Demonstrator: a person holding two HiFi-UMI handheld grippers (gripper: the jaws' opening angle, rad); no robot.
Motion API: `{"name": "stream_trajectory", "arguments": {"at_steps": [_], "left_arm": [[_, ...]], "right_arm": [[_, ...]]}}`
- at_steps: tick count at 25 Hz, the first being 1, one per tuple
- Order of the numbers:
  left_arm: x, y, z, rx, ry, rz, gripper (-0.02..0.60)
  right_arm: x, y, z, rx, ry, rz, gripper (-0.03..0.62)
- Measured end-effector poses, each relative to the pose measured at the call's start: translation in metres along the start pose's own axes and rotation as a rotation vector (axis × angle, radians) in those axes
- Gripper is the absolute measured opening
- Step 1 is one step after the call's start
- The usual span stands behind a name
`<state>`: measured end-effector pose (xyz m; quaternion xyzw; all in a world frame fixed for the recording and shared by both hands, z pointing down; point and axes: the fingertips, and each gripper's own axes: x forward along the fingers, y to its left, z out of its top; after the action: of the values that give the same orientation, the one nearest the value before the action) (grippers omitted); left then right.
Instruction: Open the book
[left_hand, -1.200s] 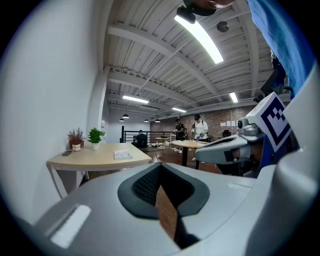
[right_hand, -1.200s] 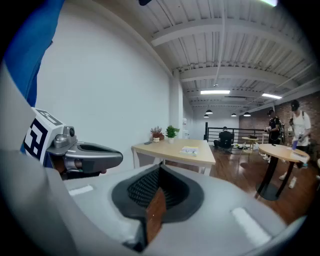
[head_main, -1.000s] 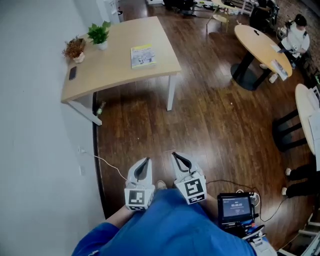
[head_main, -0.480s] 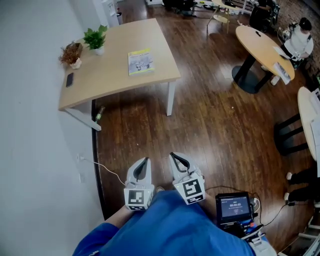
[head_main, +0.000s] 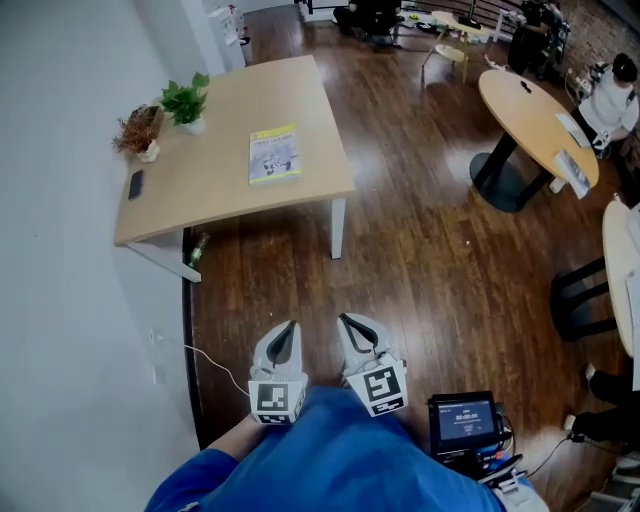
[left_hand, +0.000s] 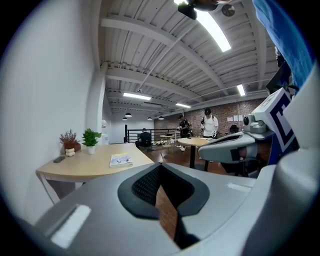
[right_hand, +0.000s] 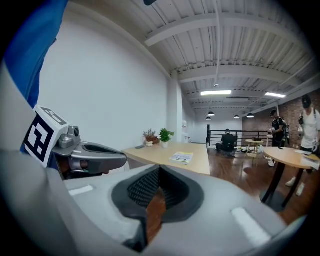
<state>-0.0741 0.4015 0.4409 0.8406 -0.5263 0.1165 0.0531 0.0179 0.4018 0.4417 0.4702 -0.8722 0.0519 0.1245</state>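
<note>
- Left claw (head_main: 289, 328) and right claw (head_main: 346, 321) hang side by side over the floor (head_main: 400, 230), both clenched and empty.
- The tabletop (head_main: 215, 195) stands ahead of them, well apart.
- The book (head_main: 274, 154) lies closed on the tabletop near its right edge, far beyond both claws.
- A plant (head_main: 186, 100) stands past the book, by the tabletop's left edge.

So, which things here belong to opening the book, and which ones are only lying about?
For the job: book, the desk under it, left gripper and right gripper, both shut and empty.
Lying about: green potted plant, dried plant, phone, round table, small screen.
</note>
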Motion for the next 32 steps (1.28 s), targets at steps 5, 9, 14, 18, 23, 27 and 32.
{"name": "stream_trajectory", "arguments": {"at_steps": [5, 9, 14, 18, 23, 27, 32], "left_arm": [[0.033, -0.014, 0.015, 0.019, -0.009, 0.020, 0.008], [0.051, -0.024, 0.028, 0.026, -0.021, 0.022, 0.008], [0.070, -0.016, 0.031, 0.024, -0.006, 0.037, 0.008], [0.085, -0.004, 0.036, 0.031, -0.003, 0.040, 0.008], [0.114, 0.019, 0.038, 0.028, -0.016, 0.036, 0.008], [0.147, 0.049, 0.039, 0.011, -0.027, 0.028, 0.008], [0.188, 0.095, 0.046, 0.008, -0.033, 0.009, 0.008]], "right_arm": [[0.010, -0.035, 0.002, 0.009, -0.009, 0.031, 0.003], [0.016, -0.055, 0.006, 0.016, -0.015, 0.048, 0.003], [0.028, -0.068, 0.008, 0.021, -0.013, 0.064, 0.003], [0.047, -0.077, 0.011, 0.004, -0.015, 0.073, 0.003], [0.078, -0.089, 0.016, -0.004, -0.003, 0.062, 0.003], [0.116, -0.102, 0.020, -0.018, 0.012, 0.038, 0.003], [0.172, -0.115, 0.035, -0.020, 0.027, 0.007, 0.003]]}}
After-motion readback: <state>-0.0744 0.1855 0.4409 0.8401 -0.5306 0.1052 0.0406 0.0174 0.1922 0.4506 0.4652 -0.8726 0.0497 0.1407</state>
